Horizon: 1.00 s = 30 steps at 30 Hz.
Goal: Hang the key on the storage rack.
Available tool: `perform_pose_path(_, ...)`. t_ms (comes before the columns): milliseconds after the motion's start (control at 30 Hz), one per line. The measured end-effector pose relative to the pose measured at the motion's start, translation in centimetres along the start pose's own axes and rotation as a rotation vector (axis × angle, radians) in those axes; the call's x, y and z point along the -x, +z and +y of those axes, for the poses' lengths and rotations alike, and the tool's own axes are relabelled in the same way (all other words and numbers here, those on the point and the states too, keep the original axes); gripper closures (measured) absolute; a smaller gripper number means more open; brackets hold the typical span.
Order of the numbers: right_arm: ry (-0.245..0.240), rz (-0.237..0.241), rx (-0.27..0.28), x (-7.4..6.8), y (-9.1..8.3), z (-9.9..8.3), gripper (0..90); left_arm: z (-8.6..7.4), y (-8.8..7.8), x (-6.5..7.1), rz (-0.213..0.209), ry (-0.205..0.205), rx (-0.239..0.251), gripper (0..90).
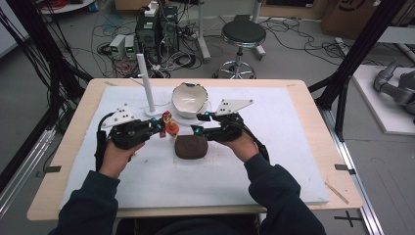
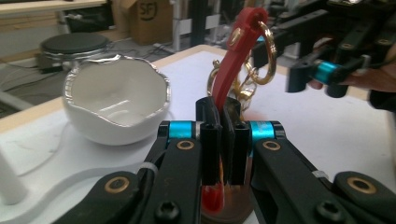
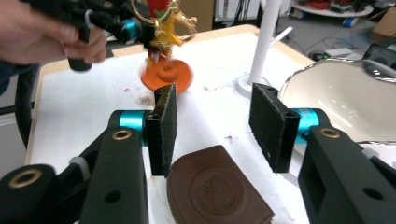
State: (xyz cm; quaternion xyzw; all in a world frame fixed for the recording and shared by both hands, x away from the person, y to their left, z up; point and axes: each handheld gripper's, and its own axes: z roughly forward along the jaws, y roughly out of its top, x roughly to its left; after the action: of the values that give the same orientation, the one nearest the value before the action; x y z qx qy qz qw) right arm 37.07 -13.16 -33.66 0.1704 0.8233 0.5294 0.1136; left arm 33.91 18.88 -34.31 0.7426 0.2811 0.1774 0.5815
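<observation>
My left gripper point(image 2: 219, 116) is shut on the red strap point(image 2: 236, 60) of a keychain, which carries gold rings point(image 2: 266, 56) and stands up from the jaws. In the high view the left gripper point(image 1: 157, 126) holds this keychain point(image 1: 170, 125) just above the white mat. The keychain's orange round end point(image 3: 166, 74) hangs by the mat. My right gripper point(image 3: 215, 121) is open, pads apart with nothing between them, above a brown leather pouch point(image 3: 217, 191). The pouch point(image 1: 191, 147) lies flat on the mat, just in front of the right gripper point(image 1: 198, 123).
A white bowl point(image 1: 189, 98) with a wavy silver rim stands behind the grippers. A white upright post point(image 1: 145, 83) on a round base is to its left. The white mat point(image 1: 274, 147) covers most of the wooden table. A stool point(image 1: 243, 34) and cables lie beyond.
</observation>
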Motion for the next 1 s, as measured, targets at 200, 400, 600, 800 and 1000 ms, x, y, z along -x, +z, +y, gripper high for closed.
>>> perform_pose_path(200,0.033,-0.056,0.028,0.8,-2.2,-1.3,47.4,2.0,-1.3,-1.5,0.086,-0.007,-0.009,86.8)
perform_pose_path(400,0.068,-0.141,0.041,2.2,-5.0,-3.1,47.0,3.8,-2.3,-3.6,0.184,-0.014,-0.025,86.7)
perform_pose_path(600,0.102,-0.192,0.060,3.2,-6.6,-4.7,46.7,5.5,-2.7,-5.9,0.292,-0.007,-0.092,86.7)
perform_pose_path(800,0.107,-0.198,0.070,3.5,-6.8,-5.0,46.5,6.9,-2.3,-7.3,0.371,0.025,-0.172,86.7)
perform_pose_path(1000,0.108,-0.201,0.068,3.5,-6.8,-5.0,46.4,7.2,-1.4,-7.8,0.387,0.042,-0.205,86.7)
